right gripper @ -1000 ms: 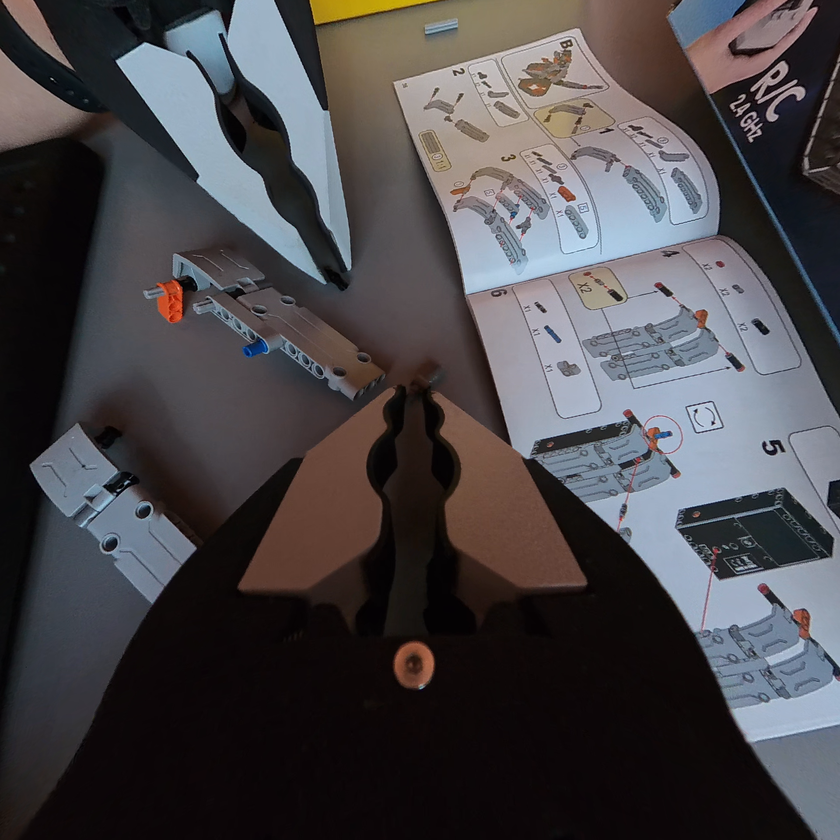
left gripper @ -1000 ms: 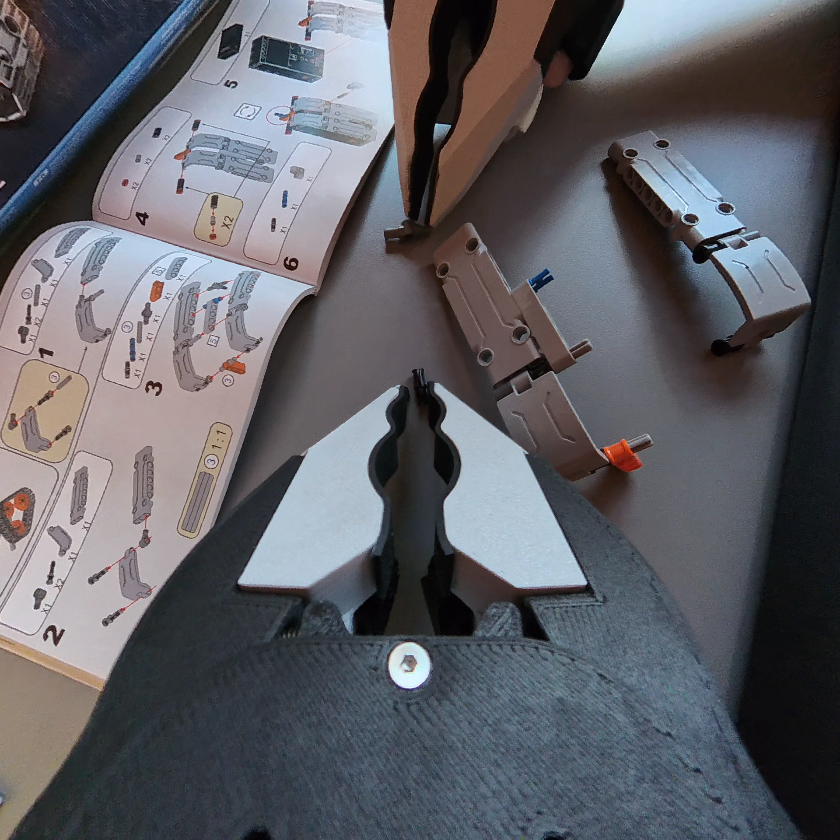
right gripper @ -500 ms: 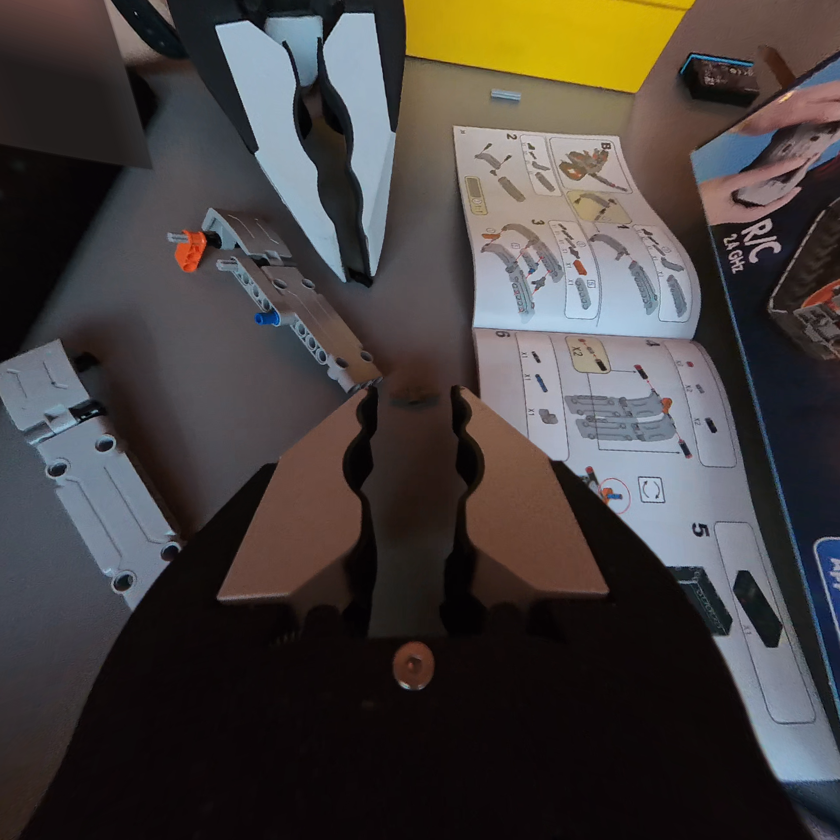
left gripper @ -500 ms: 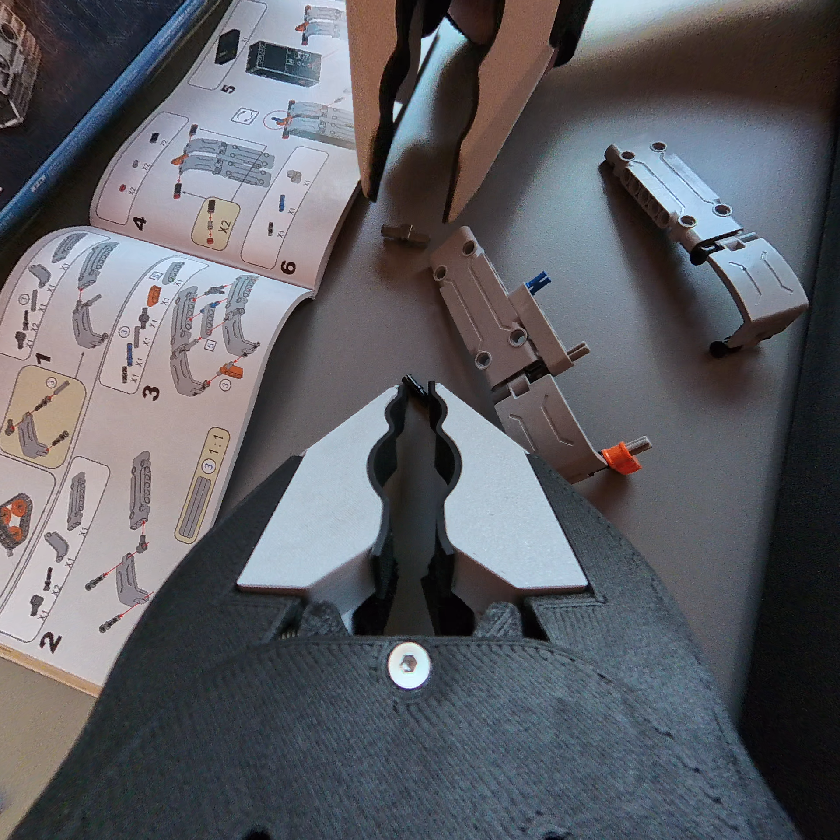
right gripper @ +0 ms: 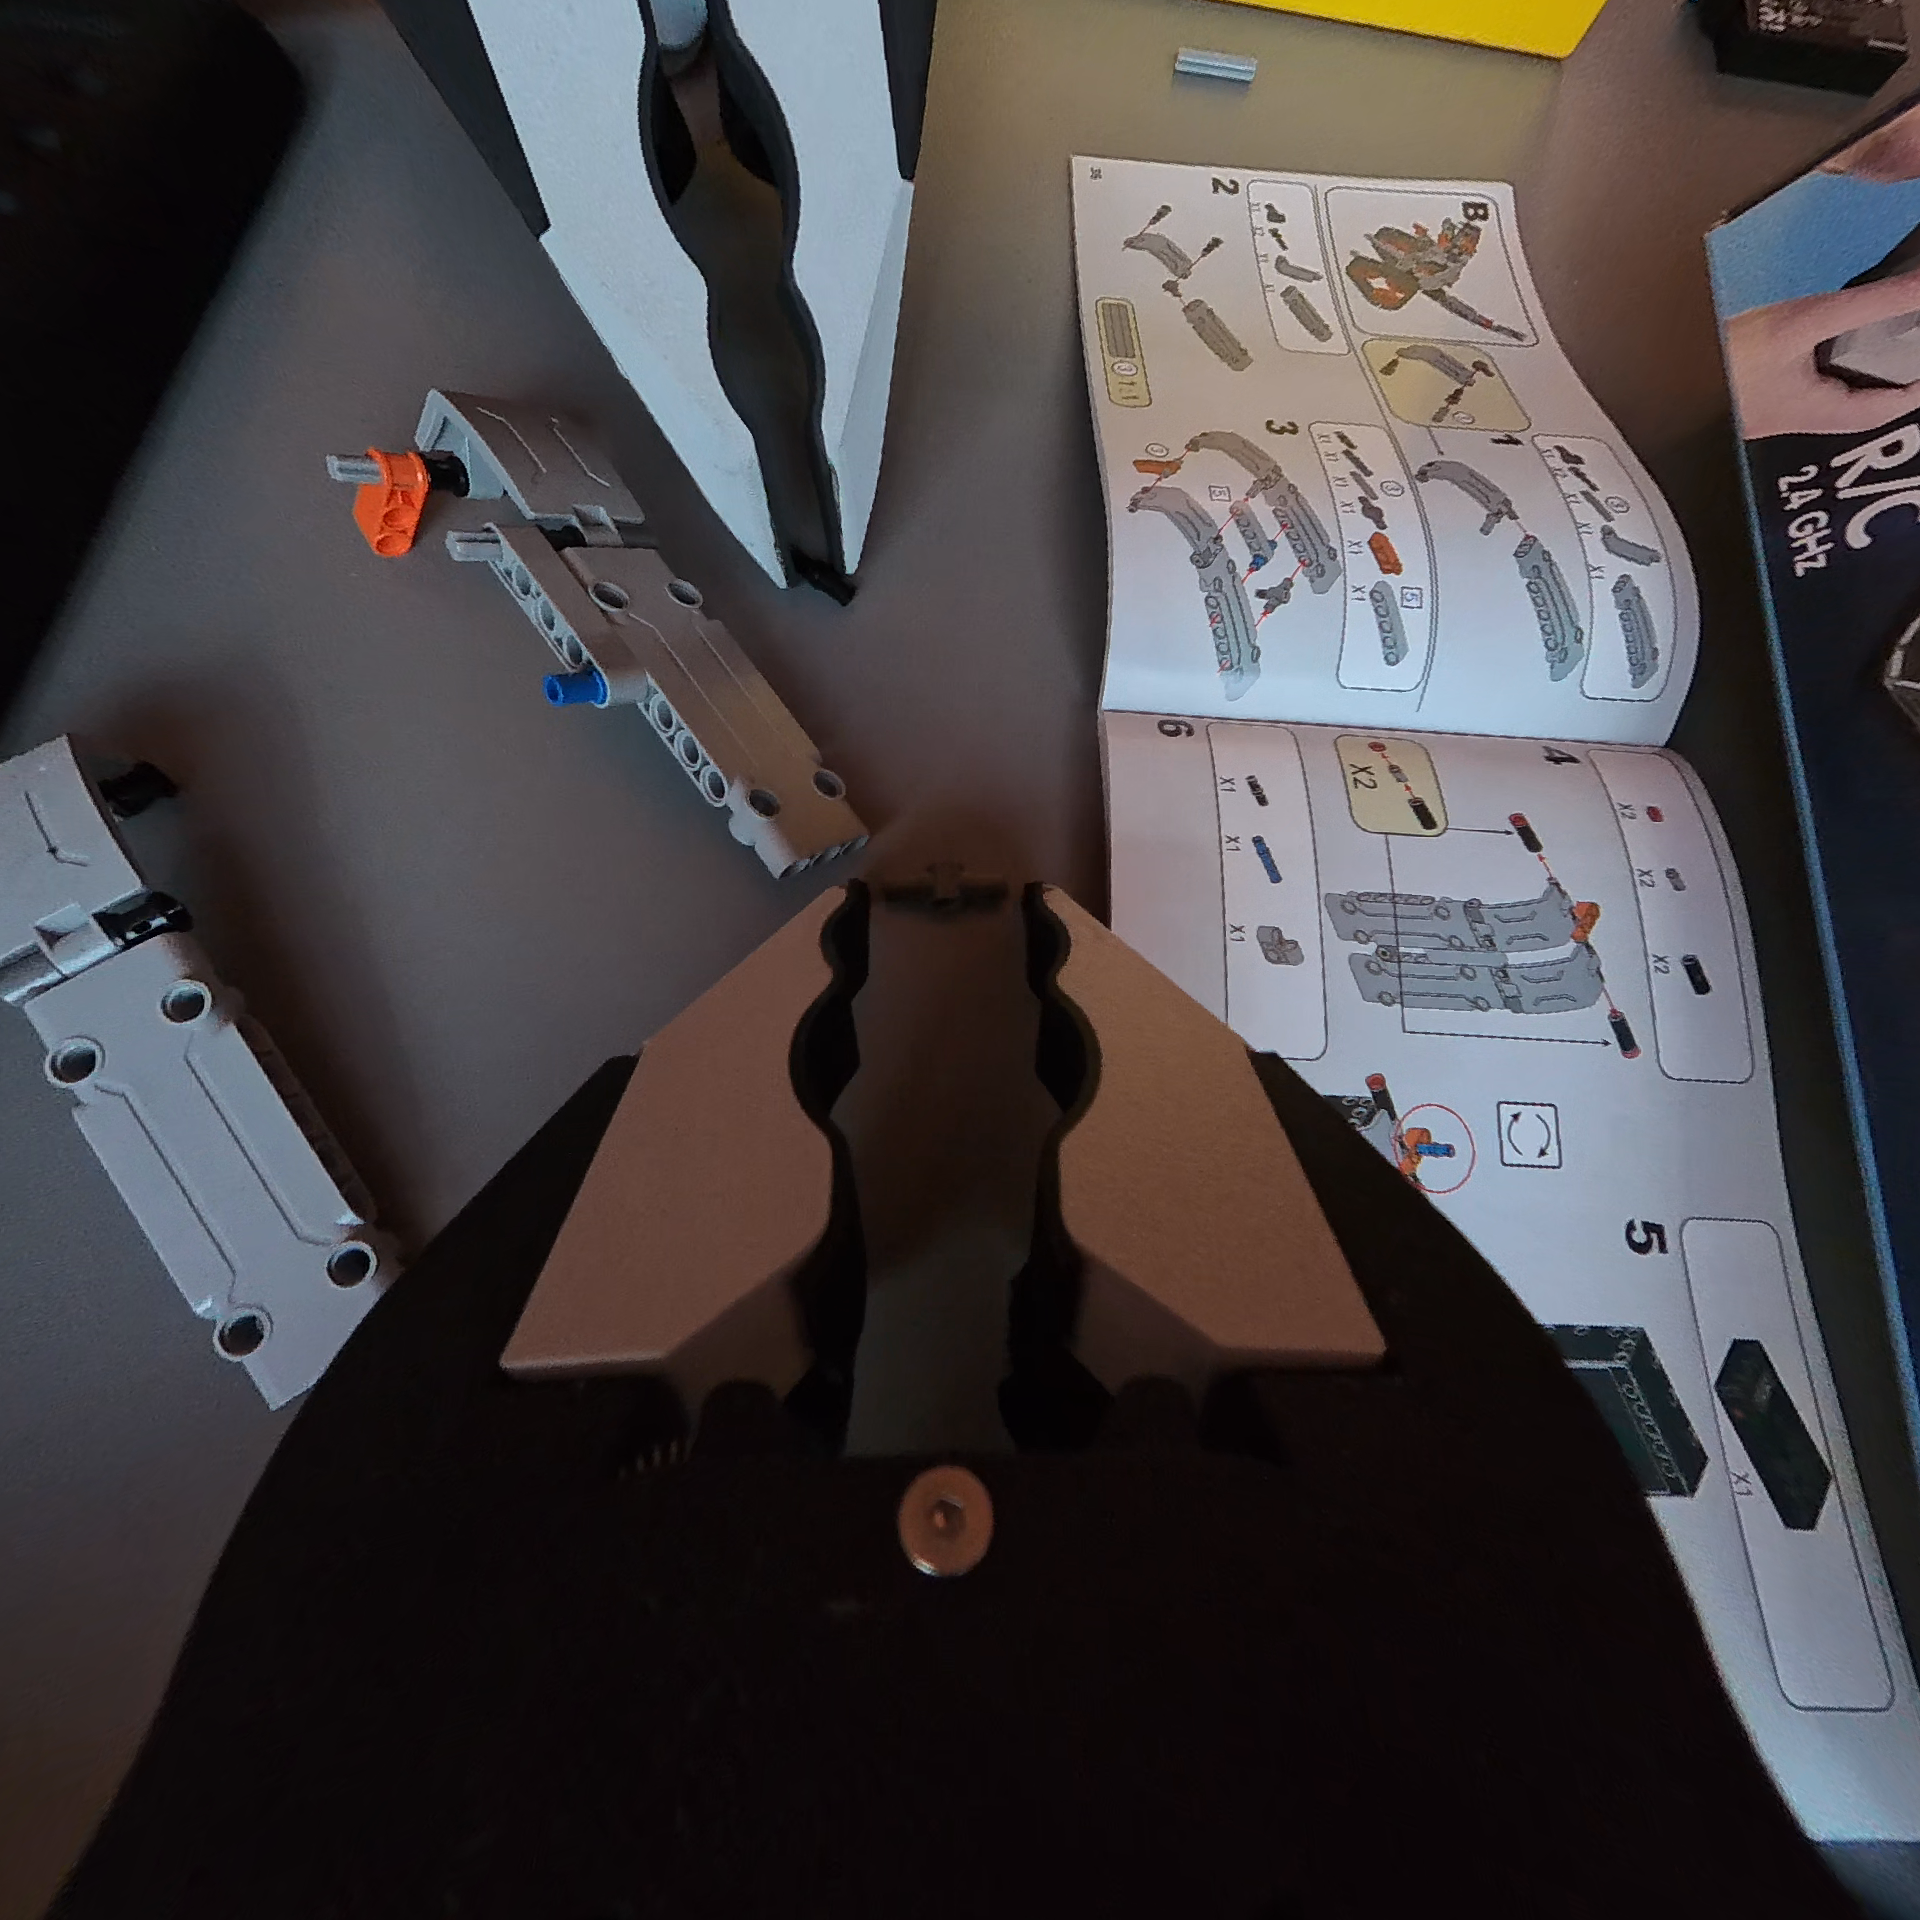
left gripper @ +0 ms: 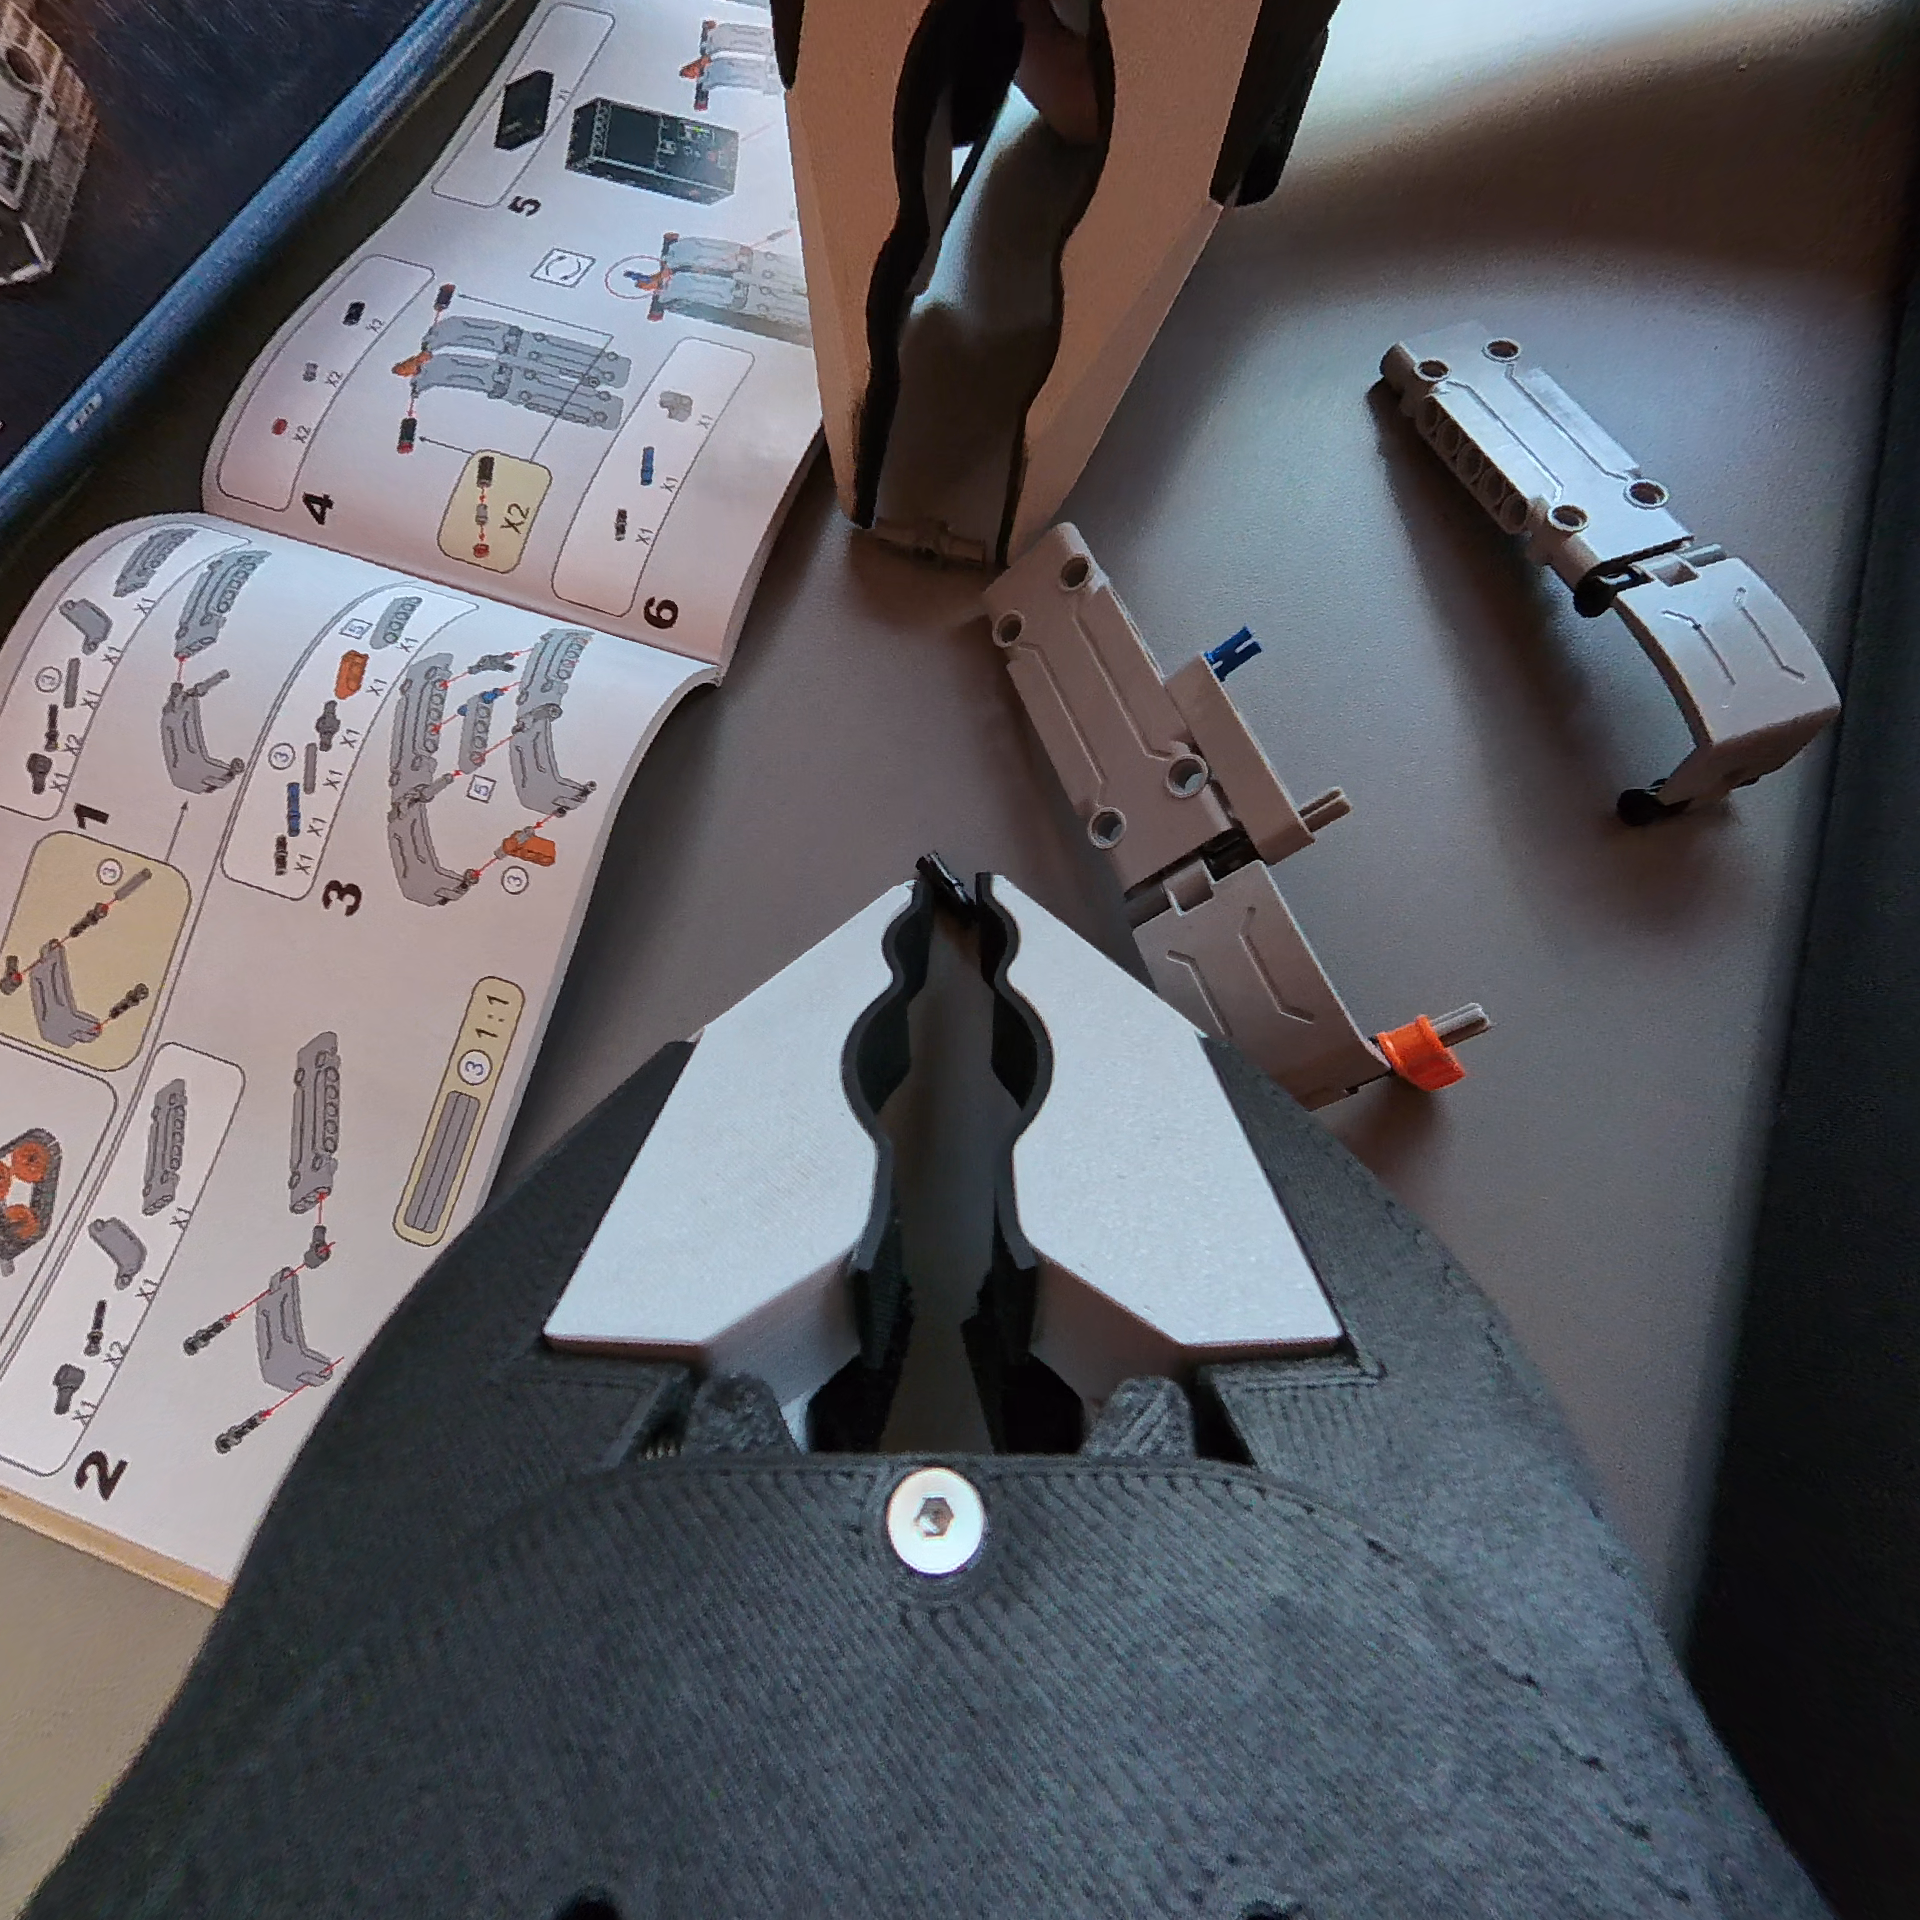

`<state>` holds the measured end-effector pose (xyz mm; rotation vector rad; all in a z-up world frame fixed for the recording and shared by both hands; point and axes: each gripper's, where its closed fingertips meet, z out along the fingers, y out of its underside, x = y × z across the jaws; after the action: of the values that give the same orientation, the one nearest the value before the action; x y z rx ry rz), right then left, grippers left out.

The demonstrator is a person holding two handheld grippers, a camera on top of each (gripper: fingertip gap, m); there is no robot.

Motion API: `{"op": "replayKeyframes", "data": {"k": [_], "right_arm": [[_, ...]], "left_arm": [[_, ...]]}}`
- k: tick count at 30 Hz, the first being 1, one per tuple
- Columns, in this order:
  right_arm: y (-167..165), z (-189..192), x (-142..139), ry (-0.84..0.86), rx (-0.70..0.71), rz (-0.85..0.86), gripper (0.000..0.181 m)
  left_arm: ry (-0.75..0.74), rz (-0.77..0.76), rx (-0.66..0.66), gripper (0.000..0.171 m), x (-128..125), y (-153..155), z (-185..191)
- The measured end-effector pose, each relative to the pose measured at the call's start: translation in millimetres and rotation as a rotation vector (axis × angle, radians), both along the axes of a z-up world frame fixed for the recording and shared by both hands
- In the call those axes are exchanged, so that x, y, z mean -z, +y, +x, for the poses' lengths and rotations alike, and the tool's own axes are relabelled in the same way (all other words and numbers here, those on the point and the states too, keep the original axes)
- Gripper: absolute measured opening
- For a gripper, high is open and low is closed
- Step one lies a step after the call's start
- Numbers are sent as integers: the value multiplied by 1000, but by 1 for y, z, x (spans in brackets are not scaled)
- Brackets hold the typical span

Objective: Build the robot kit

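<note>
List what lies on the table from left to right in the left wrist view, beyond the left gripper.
Blue box → open instruction booklet → right gripper, jaws open over a small grey pin → grey assembly with orange connector → second grey assembly.

R claw (right gripper: 943,896) was shut on small grey pin (right gripper: 940,891) 1 s ago; then opened, lifted, pin left on surface (right gripper: 436,914). Now R claw is back down w/ fingers apart, straddling the pin. In L wrist view, pin (left gripper: 935,540) sits between its tips, beside nearer grey assembly (left gripper: 1164,790).
</note>
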<state>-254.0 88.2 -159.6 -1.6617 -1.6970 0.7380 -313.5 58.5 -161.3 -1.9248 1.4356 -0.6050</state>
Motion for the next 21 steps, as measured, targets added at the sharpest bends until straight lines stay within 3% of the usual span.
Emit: {"op": "replayKeyframes", "data": {"k": [21], "right_arm": [[-4, -1, 1, -1, -11, 1, 23]], "left_arm": [[-5, 51, -22, 9, 0, 6, -1]]}}
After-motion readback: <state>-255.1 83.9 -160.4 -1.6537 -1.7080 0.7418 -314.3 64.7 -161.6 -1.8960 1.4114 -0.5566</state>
